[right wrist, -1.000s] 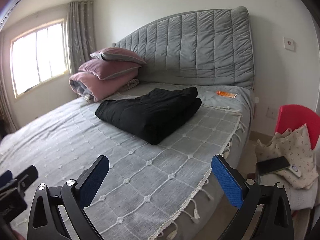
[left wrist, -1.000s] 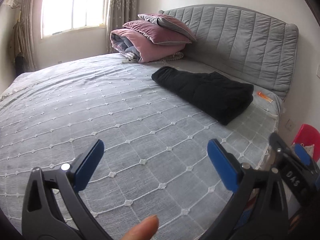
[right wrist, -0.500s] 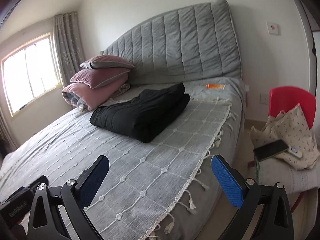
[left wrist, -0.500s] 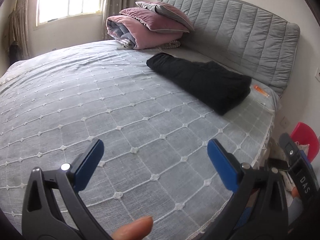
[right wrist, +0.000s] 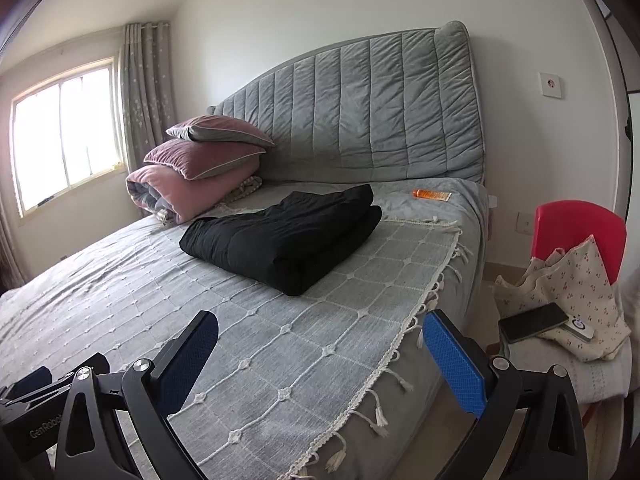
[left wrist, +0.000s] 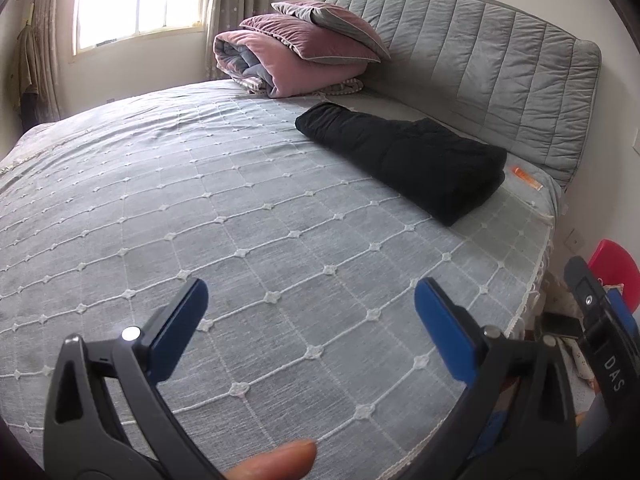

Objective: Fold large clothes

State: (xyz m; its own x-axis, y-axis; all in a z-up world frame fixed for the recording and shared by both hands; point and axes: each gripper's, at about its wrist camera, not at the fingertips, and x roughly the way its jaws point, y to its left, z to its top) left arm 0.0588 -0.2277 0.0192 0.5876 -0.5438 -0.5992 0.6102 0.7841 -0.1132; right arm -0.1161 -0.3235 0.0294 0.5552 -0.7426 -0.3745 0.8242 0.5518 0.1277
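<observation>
A black garment point(left wrist: 404, 156) point(right wrist: 284, 236) lies folded into a thick bundle on the grey bedspread point(left wrist: 200, 216) point(right wrist: 248, 332), near the headboard end of the bed. My left gripper point(left wrist: 308, 320) is open over the near part of the bedspread, well short of the garment, with nothing between its blue pads. My right gripper point(right wrist: 316, 352) is open too, held over the bed's fringed side edge, also clear of the garment. A fingertip point(left wrist: 272, 460) shows at the bottom of the left wrist view.
Pink and grey pillows on a rolled quilt point(left wrist: 296, 56) point(right wrist: 200, 168) are stacked by the padded headboard point(right wrist: 360, 120). An orange tube point(right wrist: 432, 194) lies near the headboard. Beside the bed a red chair point(right wrist: 580, 228) holds floral fabric point(right wrist: 572, 292), a phone point(right wrist: 532, 322) and a small device.
Both grippers have drawn back and shifted a little; the garment looks slightly smaller and farther in the right wrist view. The garment itself has not moved. Both grippers stay open.
</observation>
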